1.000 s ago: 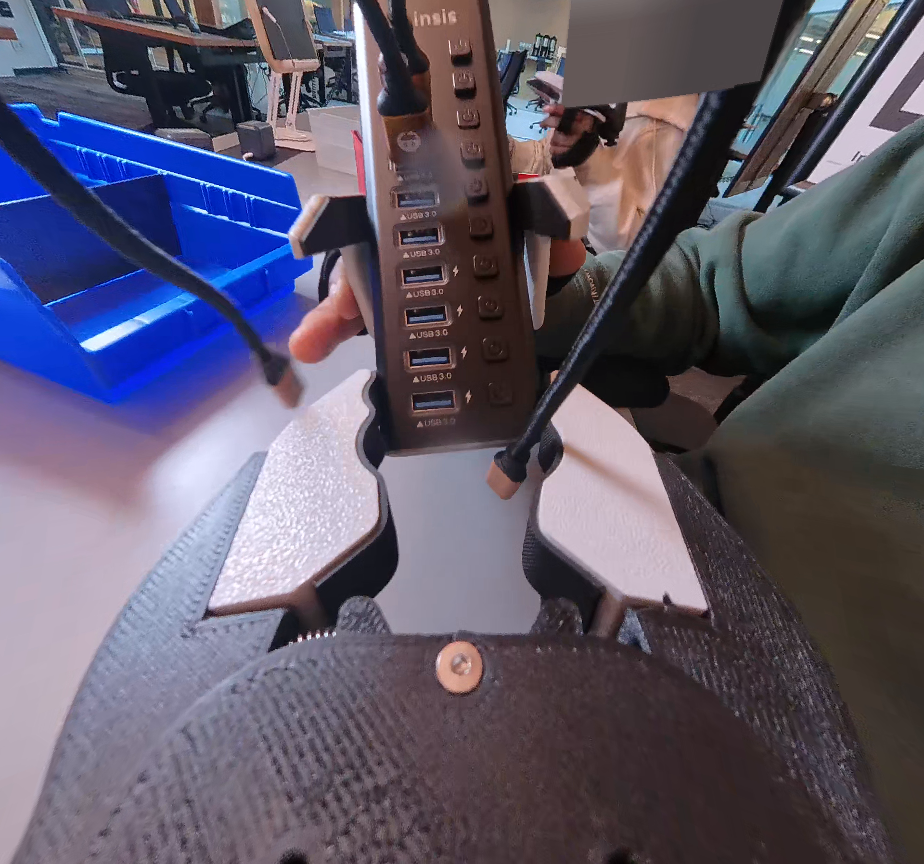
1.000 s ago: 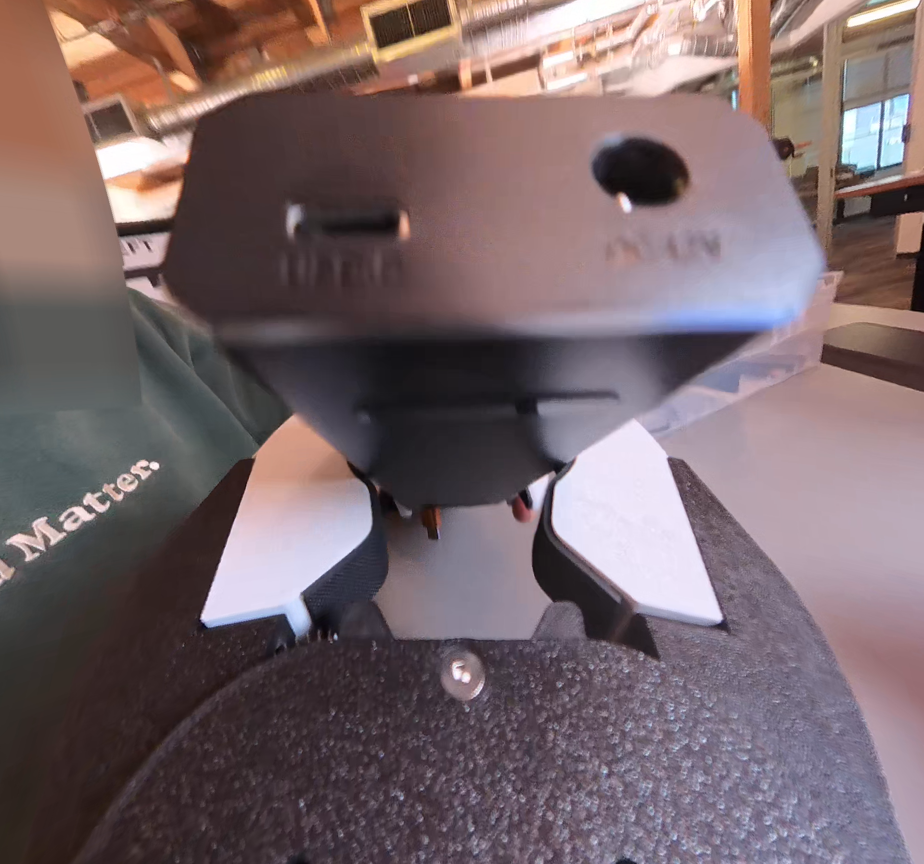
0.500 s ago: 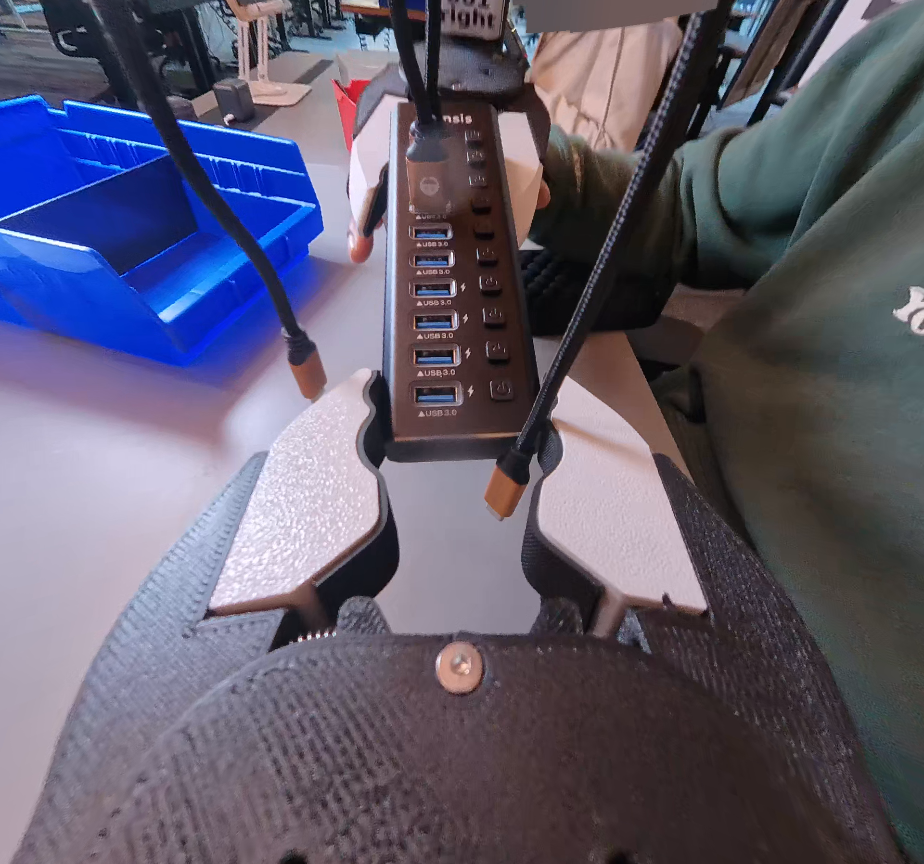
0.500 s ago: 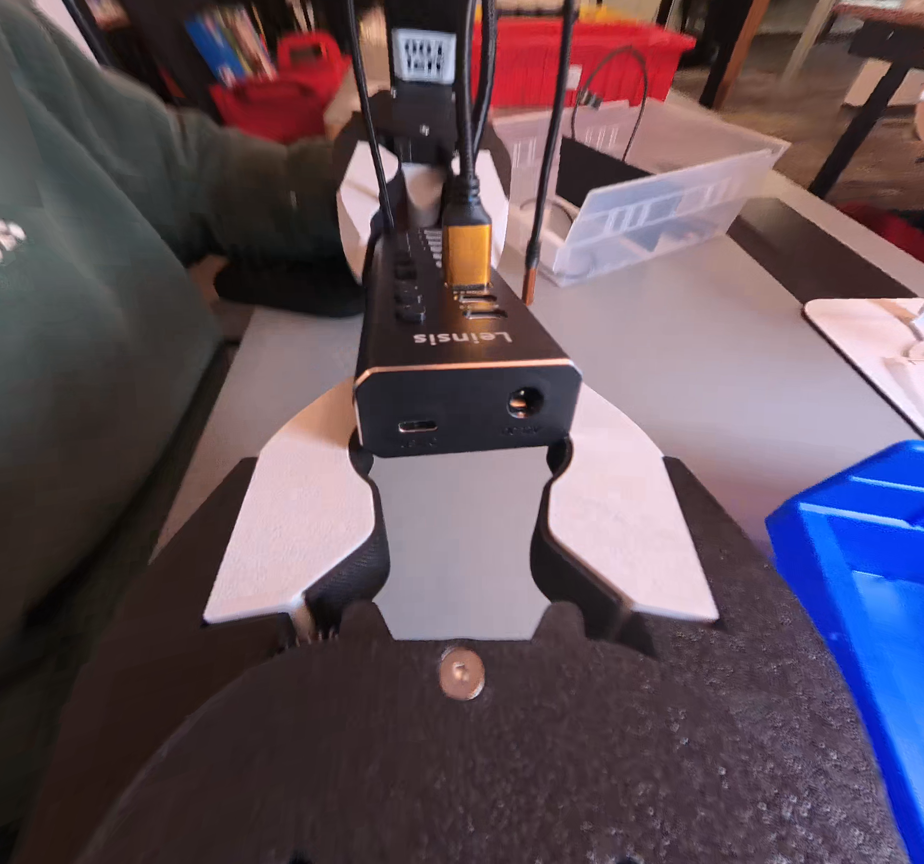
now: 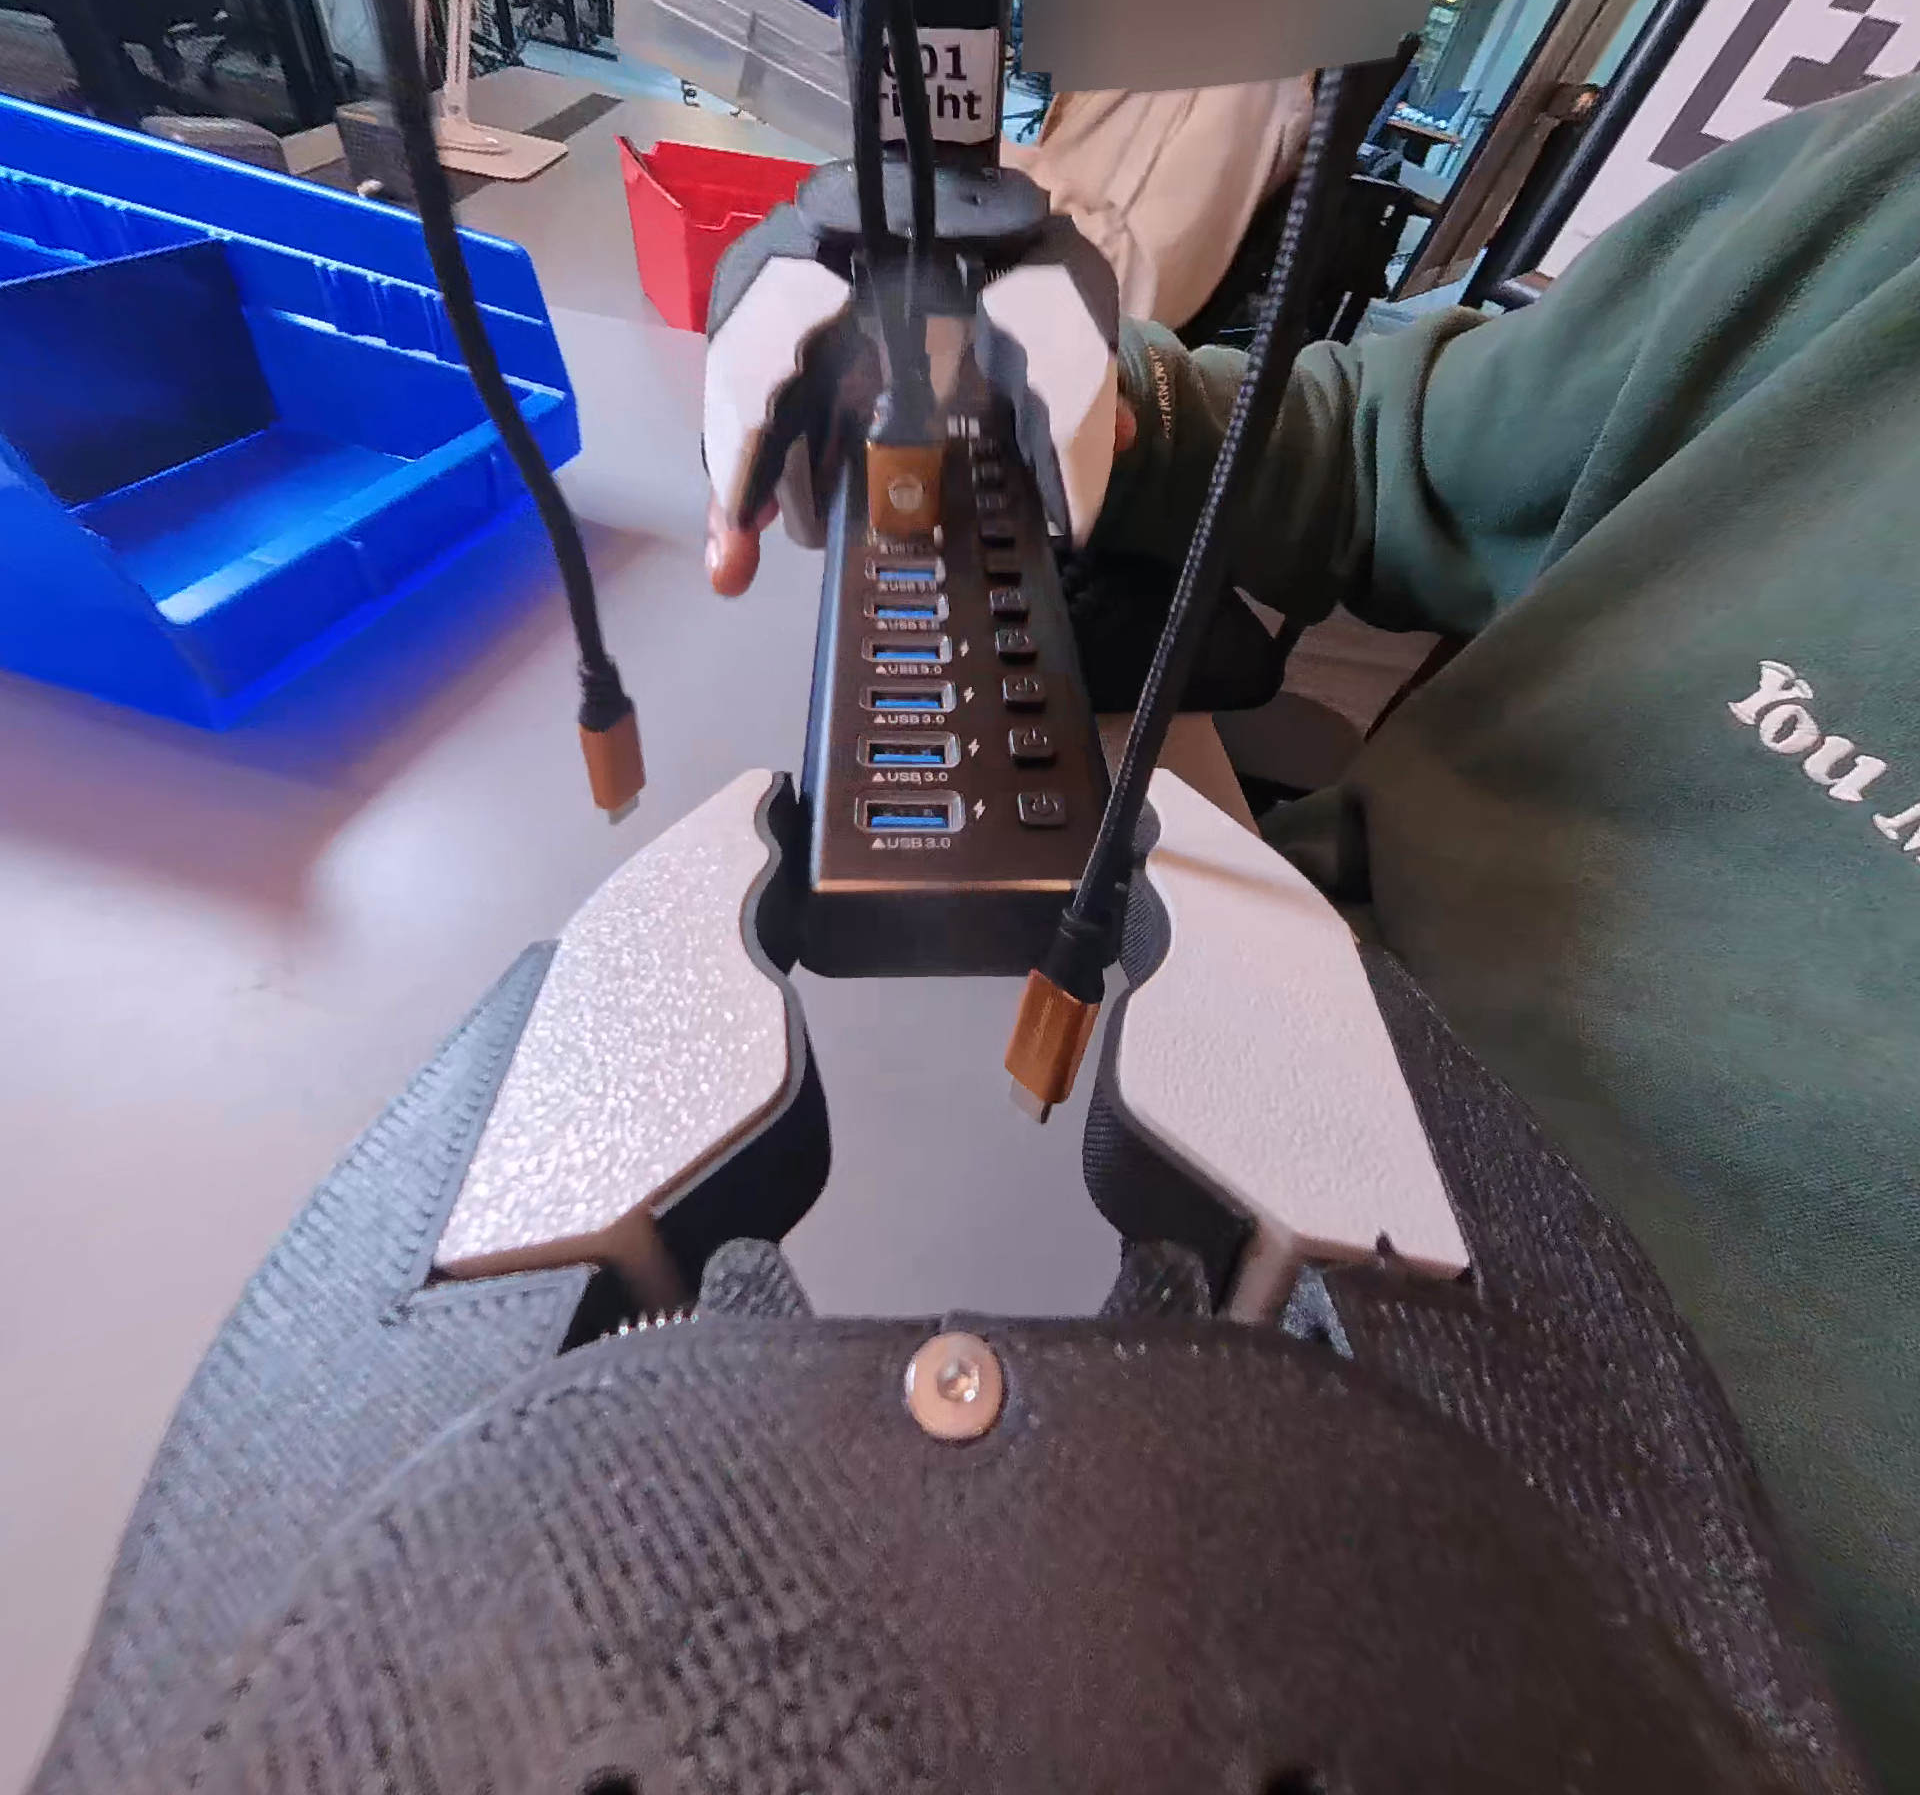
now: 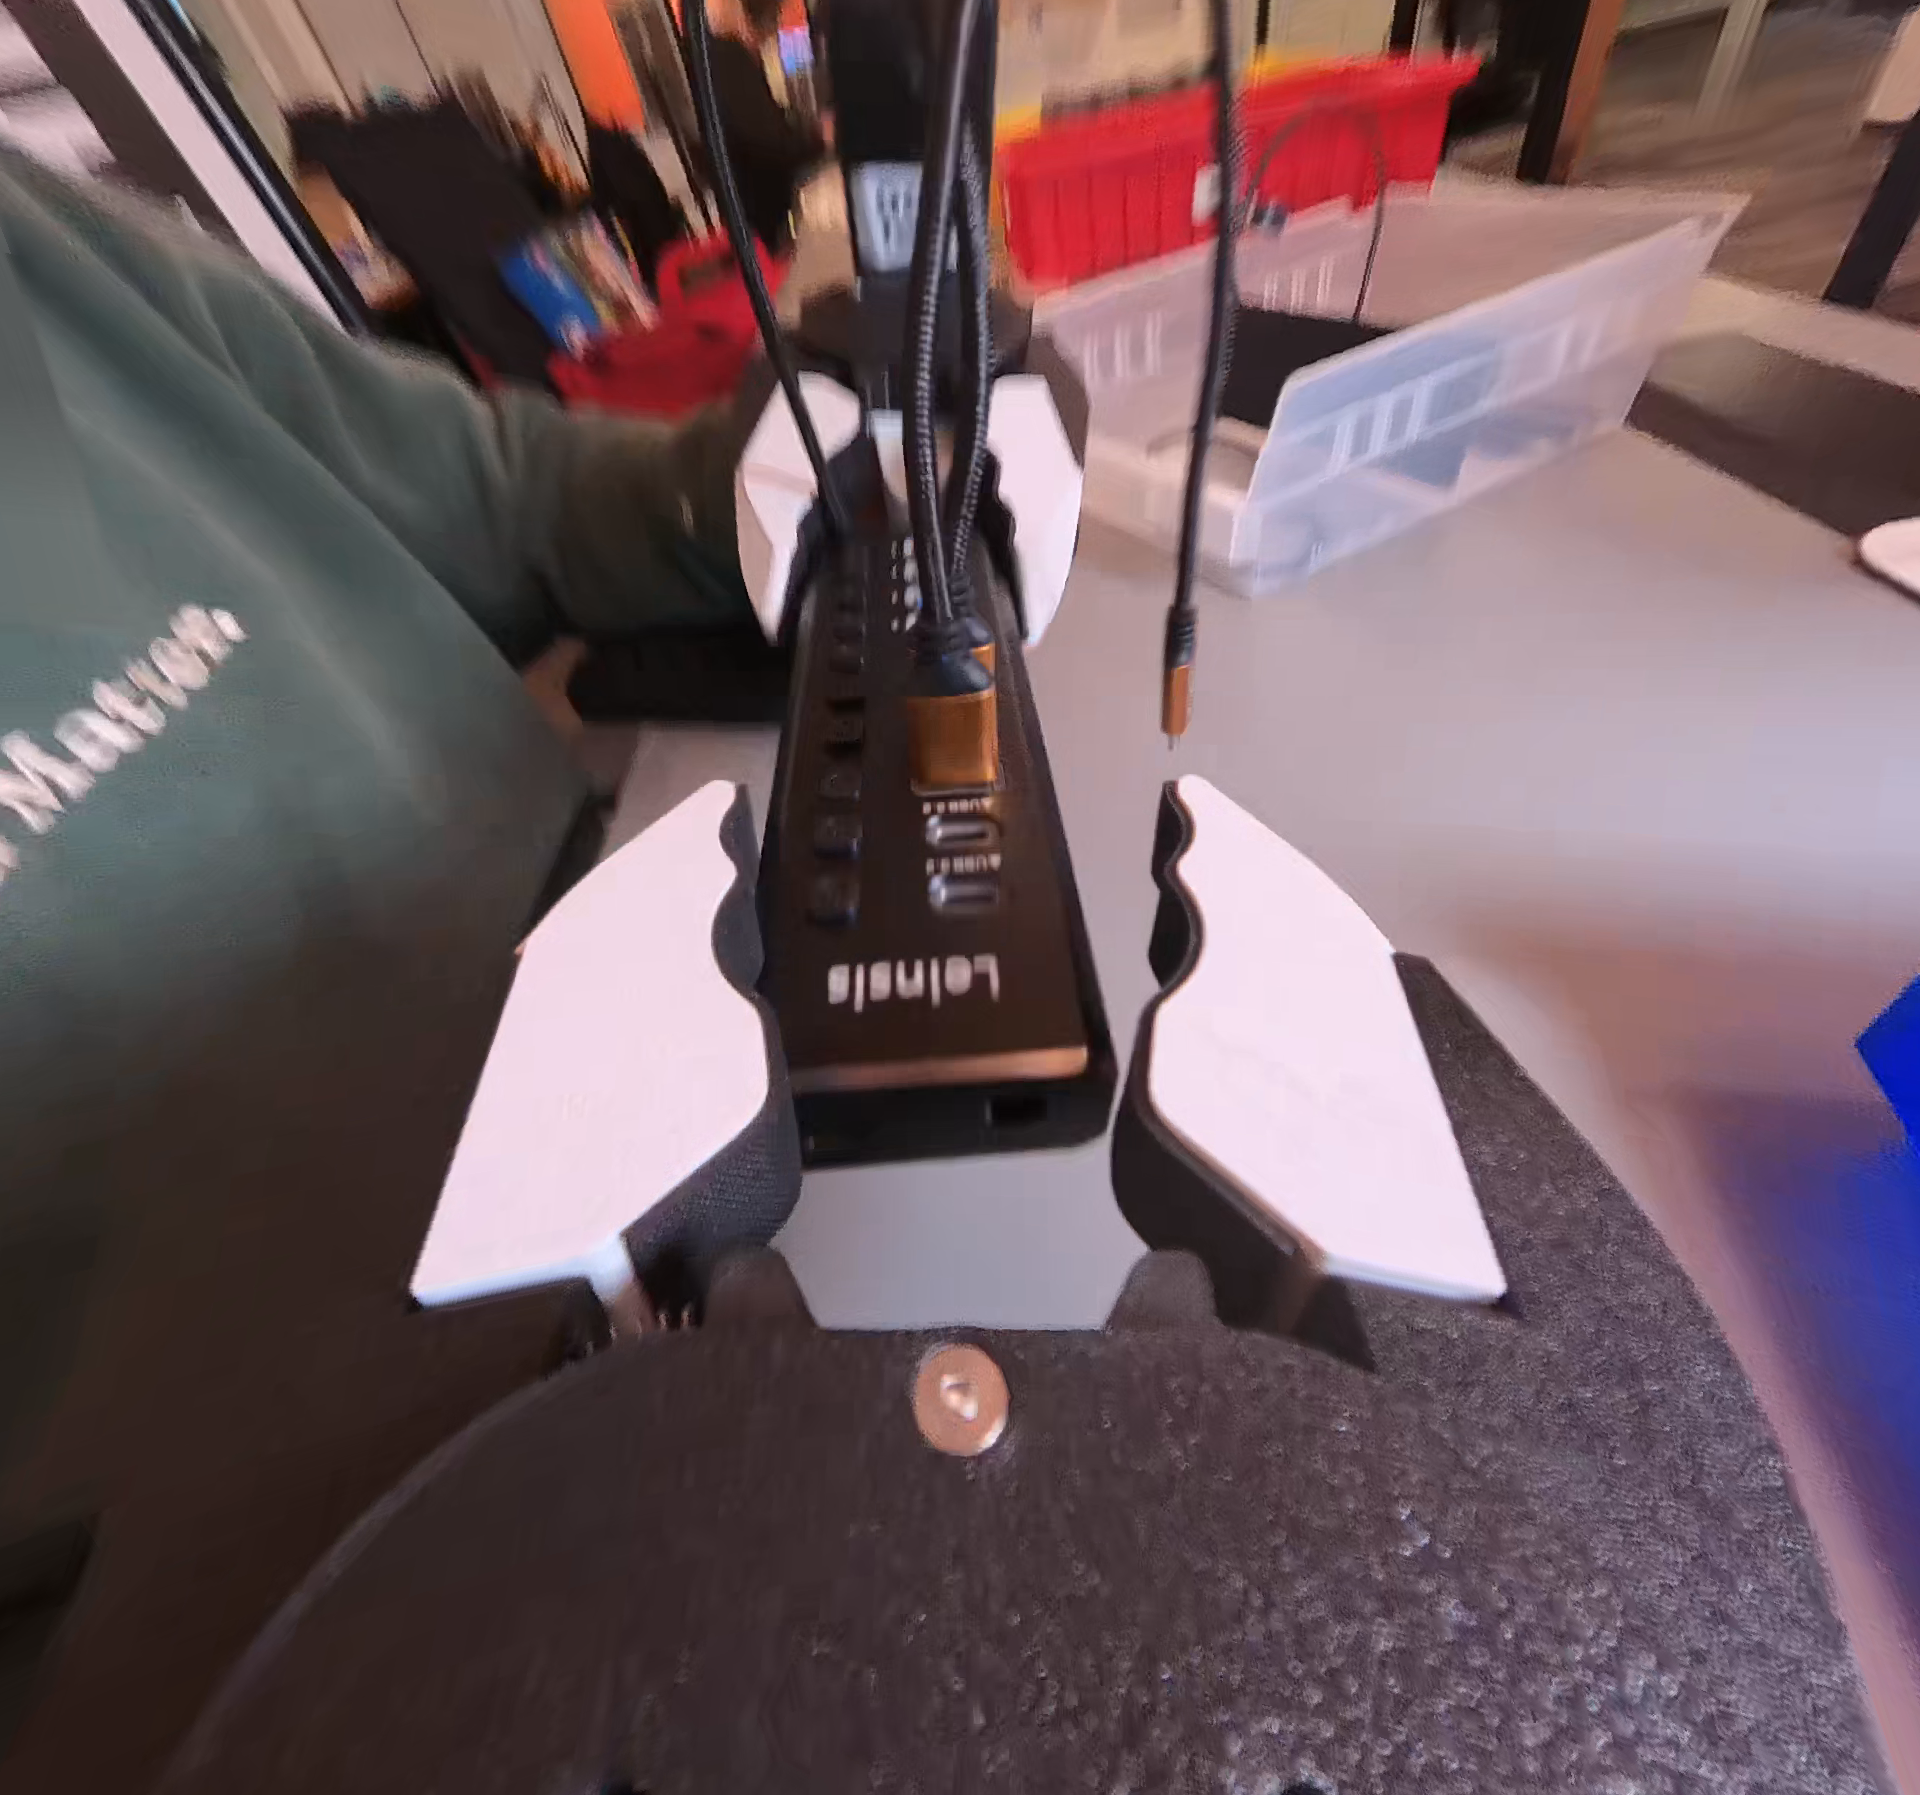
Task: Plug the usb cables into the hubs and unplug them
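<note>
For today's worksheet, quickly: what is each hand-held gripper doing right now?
Left hand-held gripper: closed on the hub's near end.
Right hand-held gripper: open, its fingers spread around the hub's other end.

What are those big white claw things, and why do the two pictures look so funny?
There is no robot here. A person in a green sweater holds a grabbing tool in each hand. Each tool has a camera that looks out between its two white fingers. One picture comes from the left tool and the other from the right tool, and they face each other.

Between them is a long black hub with a row of ports. The left tool is squeezed shut on one end. The right tool's fingers are spread open around the other end.

One cable with an orange plug is plugged in. Two loose plugs dangle nearby.

On the grey table sit a blue bin and a clear box.
</note>
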`<state>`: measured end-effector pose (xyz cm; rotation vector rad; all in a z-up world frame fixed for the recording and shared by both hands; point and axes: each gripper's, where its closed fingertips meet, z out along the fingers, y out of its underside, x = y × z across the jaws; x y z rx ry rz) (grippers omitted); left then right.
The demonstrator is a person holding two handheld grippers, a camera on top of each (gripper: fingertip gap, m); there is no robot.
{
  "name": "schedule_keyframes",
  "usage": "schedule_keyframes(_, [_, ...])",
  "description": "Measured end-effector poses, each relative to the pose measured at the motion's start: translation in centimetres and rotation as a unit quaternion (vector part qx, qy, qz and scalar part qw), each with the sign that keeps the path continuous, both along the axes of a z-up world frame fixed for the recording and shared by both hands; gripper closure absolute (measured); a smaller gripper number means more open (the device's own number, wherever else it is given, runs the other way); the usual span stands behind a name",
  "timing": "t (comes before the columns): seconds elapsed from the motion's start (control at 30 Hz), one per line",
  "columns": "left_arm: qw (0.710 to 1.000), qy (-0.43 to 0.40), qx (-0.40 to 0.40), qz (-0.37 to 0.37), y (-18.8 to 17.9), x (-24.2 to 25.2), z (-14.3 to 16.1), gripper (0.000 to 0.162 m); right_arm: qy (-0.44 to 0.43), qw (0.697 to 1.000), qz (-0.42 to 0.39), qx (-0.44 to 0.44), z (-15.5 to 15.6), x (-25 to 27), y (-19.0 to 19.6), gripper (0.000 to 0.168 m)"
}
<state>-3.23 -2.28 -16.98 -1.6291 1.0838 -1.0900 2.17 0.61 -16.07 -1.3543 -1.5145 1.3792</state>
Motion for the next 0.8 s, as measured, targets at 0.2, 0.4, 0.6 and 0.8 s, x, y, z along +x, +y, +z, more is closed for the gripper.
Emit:
schedule_keyframes(0.2, [1.0,0.018,0.004,-0.008,-0.2,1.0,-0.4,0.101,-0.174,0.974,0.031,0.14,-6.2,-0.6,-2.0,0.099])
schedule_keyframes(0.4, [1.0,-0.002,0.029,0.006,-0.2,1.3,1.4,0.102,-0.186,0.968,0.02,0.17,-6.9,-2.2,-2.3,0.094])
schedule_keyframes(0.6, [0.997,-0.022,0.072,0.018,-0.1,1.4,4.0,0.103,-0.137,0.976,-0.003,0.171,-6.3,-4.2,-2.8,0.109])
schedule_keyframes(0.8, [0.977,-0.074,0.159,0.12,1.8,-1.5,8.4,0.086,-0.117,0.979,-0.026,0.163,-2.6,-2.9,-1.1,0.109])
